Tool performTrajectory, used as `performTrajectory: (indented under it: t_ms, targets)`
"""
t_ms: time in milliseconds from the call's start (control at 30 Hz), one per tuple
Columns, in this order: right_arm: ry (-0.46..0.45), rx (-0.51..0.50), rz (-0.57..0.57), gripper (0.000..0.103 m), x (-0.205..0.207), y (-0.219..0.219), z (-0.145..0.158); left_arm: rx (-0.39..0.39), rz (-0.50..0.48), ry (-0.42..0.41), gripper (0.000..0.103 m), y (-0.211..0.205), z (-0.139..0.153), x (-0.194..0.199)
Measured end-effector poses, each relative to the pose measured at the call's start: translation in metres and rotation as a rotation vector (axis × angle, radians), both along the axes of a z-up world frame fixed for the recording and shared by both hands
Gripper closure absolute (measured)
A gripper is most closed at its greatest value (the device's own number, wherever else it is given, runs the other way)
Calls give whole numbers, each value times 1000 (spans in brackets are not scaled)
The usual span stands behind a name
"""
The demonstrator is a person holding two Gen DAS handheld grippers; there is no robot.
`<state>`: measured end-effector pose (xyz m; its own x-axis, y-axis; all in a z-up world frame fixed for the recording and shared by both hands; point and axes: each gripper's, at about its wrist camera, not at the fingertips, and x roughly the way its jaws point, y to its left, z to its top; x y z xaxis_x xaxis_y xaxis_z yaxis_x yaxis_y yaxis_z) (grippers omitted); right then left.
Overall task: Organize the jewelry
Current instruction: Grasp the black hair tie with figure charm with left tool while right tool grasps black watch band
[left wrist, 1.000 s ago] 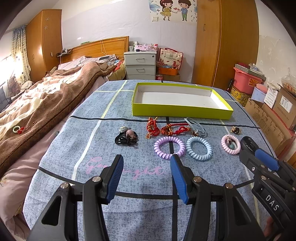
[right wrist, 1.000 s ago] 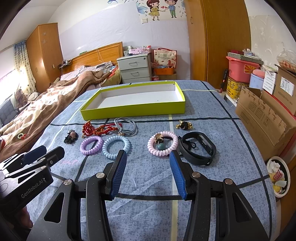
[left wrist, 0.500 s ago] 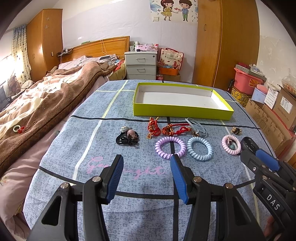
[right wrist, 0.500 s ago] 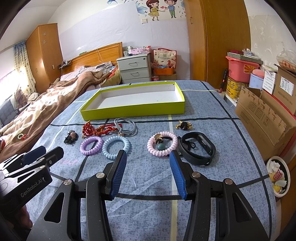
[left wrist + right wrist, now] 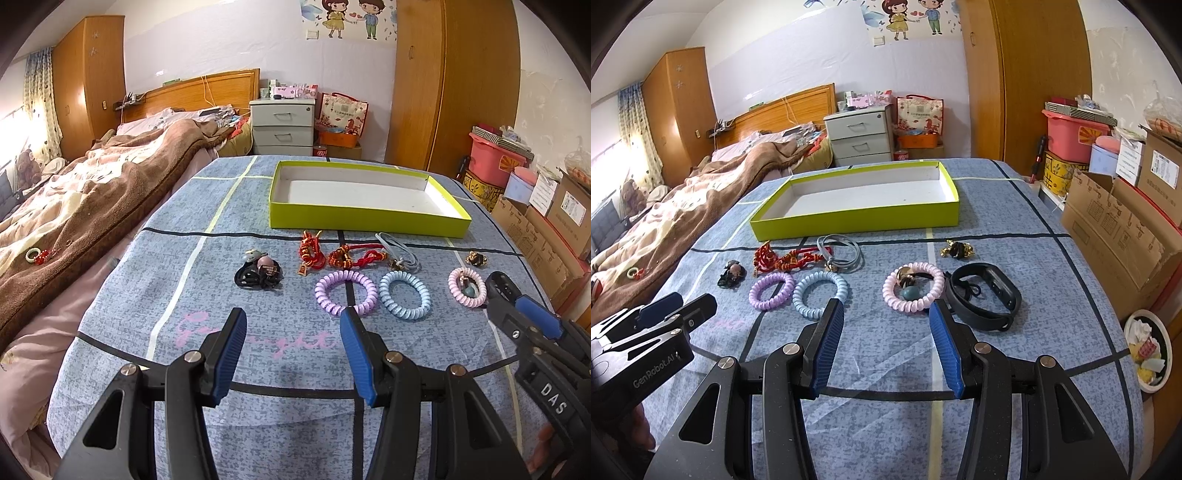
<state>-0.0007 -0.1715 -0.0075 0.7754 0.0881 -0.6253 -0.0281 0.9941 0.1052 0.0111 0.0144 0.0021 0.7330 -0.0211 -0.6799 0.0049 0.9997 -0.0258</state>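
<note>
An empty lime-green tray [image 5: 369,219] [image 5: 857,221] sits at the far side of the blue cloth. In front of it lie black hair ties [image 5: 258,275], red knotted bracelets [image 5: 332,254], a grey cord [image 5: 400,251], a purple coil ring [image 5: 345,297] [image 5: 772,291], a blue coil ring [image 5: 404,299] [image 5: 820,293], a pink coil ring [image 5: 467,291] [image 5: 912,291], a gold trinket [image 5: 956,250] and a black wristband [image 5: 984,295]. My left gripper [image 5: 291,328] is open and empty, short of the purple ring. My right gripper [image 5: 886,317] is open and empty, short of the pink ring.
A bed with a brown blanket [image 5: 74,206] runs along the left. Cardboard boxes [image 5: 1115,229] and a pink bin [image 5: 1075,136] stand to the right. A bowl of scraps [image 5: 1148,350] sits beyond the table's right edge. A grey drawer unit [image 5: 282,127] stands behind.
Both grippers stay open and almost still; the left view has crept slightly forward. No item has moved.
</note>
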Motion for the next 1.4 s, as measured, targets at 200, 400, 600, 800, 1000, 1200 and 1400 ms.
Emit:
performTrajectory:
  t_ms: [200,400,600,800,1000,1200,1400]
  targets:
    - [13,16,-48,54,8,-27,3,-15,-7,29,48,15,-5,12]
    - [60,2,-88,54,25,-61,1,-33,3,64,48,40,-11,33]
    - [131,5,-120,54,40,-91,-7,-65,30,91,48,59,-16,51]
    - [183,-9,-77,54,51,-101,-13,-75,20,139,48,63,-26,61]
    - [227,15,-27,54,61,-101,-23,-79,9,149,48,63,-27,62]
    - [237,17,-21,65,65,-101,-25,-88,13,155,48,66,-28,67]
    - [238,18,-17,86,69,-103,-24,-75,-15,163,48,61,-30,76]
